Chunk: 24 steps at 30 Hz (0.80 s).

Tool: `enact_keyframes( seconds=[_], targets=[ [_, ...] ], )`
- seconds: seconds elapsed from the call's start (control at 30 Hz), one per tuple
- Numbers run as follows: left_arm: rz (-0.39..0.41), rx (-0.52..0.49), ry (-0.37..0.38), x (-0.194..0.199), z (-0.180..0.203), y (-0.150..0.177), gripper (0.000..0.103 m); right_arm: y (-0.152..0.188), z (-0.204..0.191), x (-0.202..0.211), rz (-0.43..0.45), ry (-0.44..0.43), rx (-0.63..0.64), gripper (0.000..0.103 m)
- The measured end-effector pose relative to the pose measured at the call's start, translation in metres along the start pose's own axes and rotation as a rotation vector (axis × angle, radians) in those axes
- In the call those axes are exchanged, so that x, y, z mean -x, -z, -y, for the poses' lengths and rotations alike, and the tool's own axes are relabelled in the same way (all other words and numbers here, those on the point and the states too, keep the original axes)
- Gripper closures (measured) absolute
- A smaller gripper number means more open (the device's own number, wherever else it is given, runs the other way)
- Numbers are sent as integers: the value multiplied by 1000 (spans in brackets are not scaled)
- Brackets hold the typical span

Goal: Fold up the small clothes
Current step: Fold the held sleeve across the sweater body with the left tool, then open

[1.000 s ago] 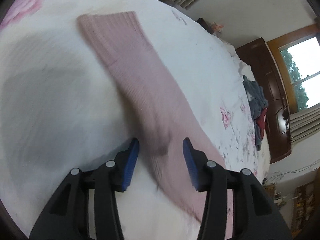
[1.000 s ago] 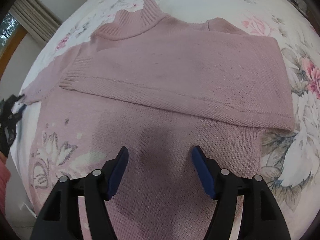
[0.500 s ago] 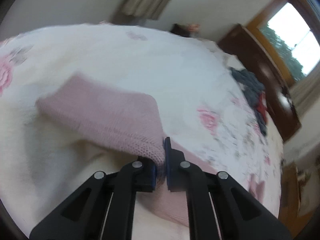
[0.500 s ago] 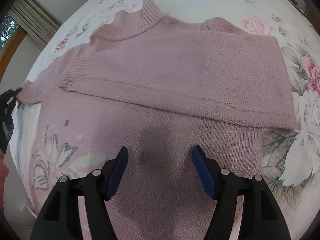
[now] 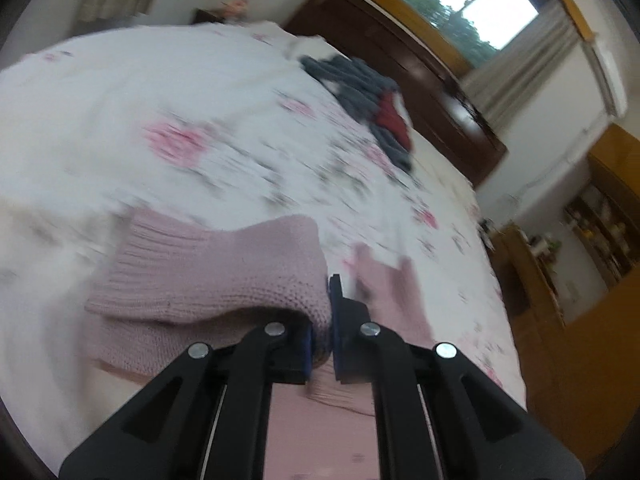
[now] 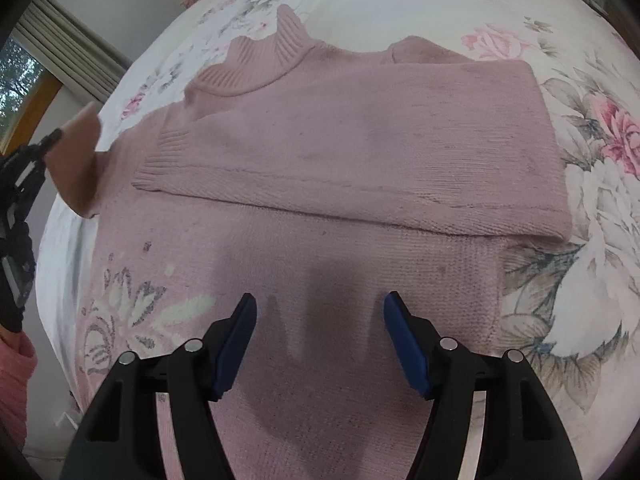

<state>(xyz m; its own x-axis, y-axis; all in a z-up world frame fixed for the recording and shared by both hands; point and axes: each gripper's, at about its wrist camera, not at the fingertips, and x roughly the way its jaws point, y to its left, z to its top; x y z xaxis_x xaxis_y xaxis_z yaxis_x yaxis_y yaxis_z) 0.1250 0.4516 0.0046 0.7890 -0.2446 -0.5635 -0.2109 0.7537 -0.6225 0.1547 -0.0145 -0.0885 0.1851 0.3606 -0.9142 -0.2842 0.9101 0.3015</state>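
left gripper [image 5: 325,322] is clamped shut on the ribbed-cuff sleeve [image 5: 208,276] of a pink knit sweater [image 6: 340,184], the knit bunched between its blue pads and lifted off the floral bedsheet [image 5: 160,120]. from the right wrist camera that raised sleeve shows at the left edge, beside the sweater's shoulder. right gripper [image 6: 320,324] hangs over the sweater's lower body with its jaws spread wide, holding nothing. the sweater lies flat on the bed, turtleneck collar [image 6: 260,64] pointing away, its other sleeve [image 6: 360,160] folded across the chest, a pale flower motif [image 6: 132,312] on the lower left. farther up the bed a heap of dark grey and red clothes [image 5: 368,100] sits near the dark wooden headboard [image 5: 408,68]. the left view is blurred.
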Motion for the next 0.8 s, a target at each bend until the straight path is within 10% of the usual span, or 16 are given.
enact_keyframes(
  seconds=[0.27,0.7,0.8],
  targets=[
    [-133,-11,82,-85,60,72,98,3,13,4,10,-26,-9,36],
    [-347,7,24,-138,27,127,92,2,14,2,-7,-18,-9,36],
    [-394,-17,67,-122,24,124,70,0,12,1,-17,-9,-7,36]
  ],
)
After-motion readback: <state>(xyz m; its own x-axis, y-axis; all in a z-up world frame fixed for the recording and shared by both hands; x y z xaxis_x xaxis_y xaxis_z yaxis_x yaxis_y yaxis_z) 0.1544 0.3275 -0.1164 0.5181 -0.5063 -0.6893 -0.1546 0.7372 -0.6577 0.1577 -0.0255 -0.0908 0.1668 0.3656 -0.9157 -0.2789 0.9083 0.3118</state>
